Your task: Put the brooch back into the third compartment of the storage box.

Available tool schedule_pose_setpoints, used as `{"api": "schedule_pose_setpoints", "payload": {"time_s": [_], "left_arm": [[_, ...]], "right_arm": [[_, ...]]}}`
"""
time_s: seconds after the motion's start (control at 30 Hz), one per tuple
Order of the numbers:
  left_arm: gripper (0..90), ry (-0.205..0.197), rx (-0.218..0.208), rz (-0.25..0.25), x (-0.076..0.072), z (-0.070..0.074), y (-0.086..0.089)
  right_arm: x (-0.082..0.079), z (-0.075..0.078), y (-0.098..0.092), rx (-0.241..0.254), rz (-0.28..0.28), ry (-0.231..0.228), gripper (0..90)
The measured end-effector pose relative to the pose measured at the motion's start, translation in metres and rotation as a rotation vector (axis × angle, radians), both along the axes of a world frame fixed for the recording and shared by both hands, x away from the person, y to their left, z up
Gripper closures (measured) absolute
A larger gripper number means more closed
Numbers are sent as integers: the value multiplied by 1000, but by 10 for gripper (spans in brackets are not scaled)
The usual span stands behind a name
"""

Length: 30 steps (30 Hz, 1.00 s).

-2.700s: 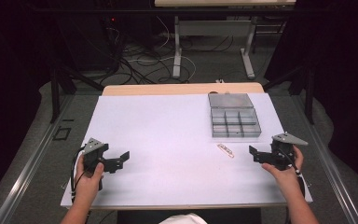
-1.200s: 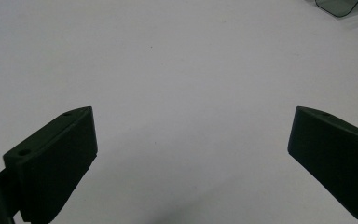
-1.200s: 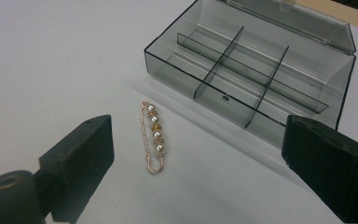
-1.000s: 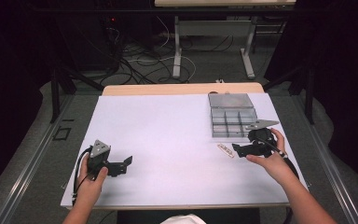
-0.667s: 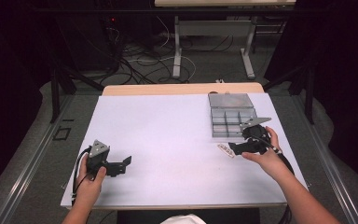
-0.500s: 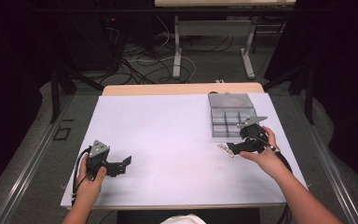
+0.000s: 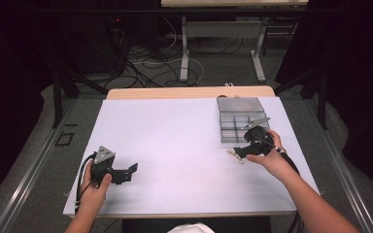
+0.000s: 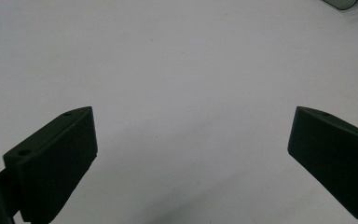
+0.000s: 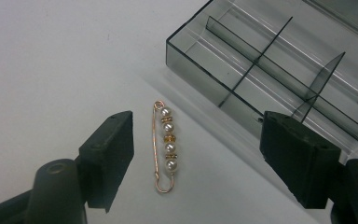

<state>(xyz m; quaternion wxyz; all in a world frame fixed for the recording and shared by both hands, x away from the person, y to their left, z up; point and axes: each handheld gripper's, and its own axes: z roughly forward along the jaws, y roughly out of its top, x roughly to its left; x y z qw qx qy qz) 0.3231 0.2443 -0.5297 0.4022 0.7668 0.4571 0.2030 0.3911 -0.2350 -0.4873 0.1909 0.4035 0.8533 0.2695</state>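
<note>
Since the gold safety pin strung with white pearls [image 9: 165, 147] lies flat on the white table [image 7: 175, 131] just beside the clear compartment box [image 9: 279, 65], I've got my right gripper [image 9: 193, 163] straddling it, jaws just closing but not pinching yet. Left gripper [image 8: 191, 154] idles open.

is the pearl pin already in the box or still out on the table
Out. The pearl pin lies flat on the white table beside the clear compartment box, between the right gripper's open jaws, not touched by them.
</note>
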Motion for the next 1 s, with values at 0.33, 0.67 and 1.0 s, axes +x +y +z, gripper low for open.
{"api": "schedule_pose_setpoints", "payload": {"time_s": [0.33,0.67,1.0], "left_arm": [[10,1,0,-1,0,0,0],[11,6,-16,0,0,0,0],[11,9,-22,4,0,0,1]], "right_arm": [[8,-3,3,-6,3,65,438],[15,-12,7,-27,20,111,509],[23,-17,8,-33,-13,175,556]]}}
